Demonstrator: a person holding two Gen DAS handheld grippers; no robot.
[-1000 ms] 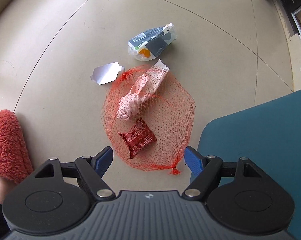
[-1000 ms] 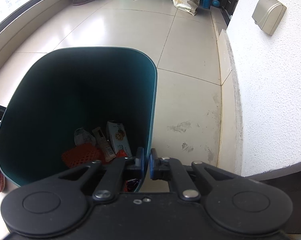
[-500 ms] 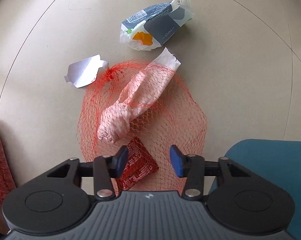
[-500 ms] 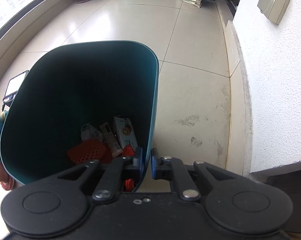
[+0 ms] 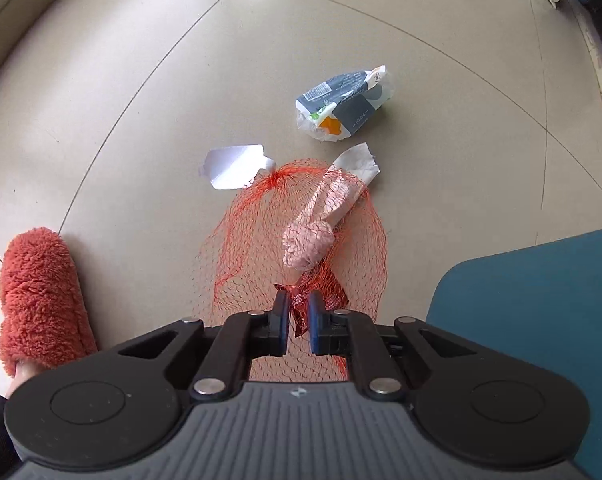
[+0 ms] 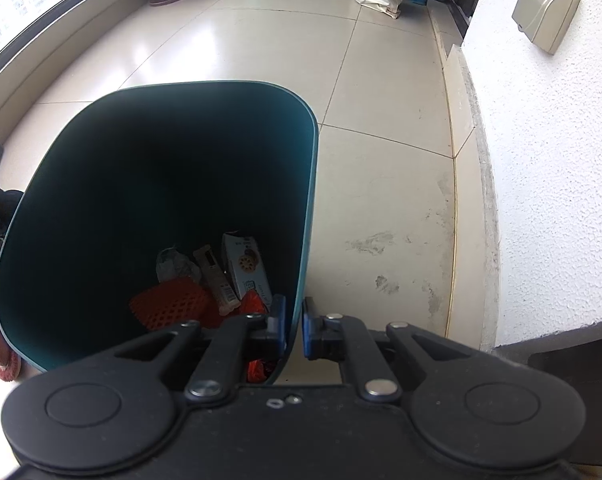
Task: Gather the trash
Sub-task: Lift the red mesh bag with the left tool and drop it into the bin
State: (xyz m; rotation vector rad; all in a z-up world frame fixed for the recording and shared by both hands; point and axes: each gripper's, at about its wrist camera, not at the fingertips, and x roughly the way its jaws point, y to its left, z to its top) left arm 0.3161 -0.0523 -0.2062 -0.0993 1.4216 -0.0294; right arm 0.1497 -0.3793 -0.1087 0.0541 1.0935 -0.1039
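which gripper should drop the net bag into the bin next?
Left. The left gripper is shut on the red net bag; the right gripper is clamped on the bin rim.

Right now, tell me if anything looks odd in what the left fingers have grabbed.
The left gripper has pinched the red wrapper together with the orange net bag. The net drapes over a twisted pink wrapper, so it could drag along. Nothing looks spilled.

No legible text: print on the dark-and-white packet (image 5: 343,102) on the floor and on the biscuit box (image 6: 247,266) in the bin too small to read.
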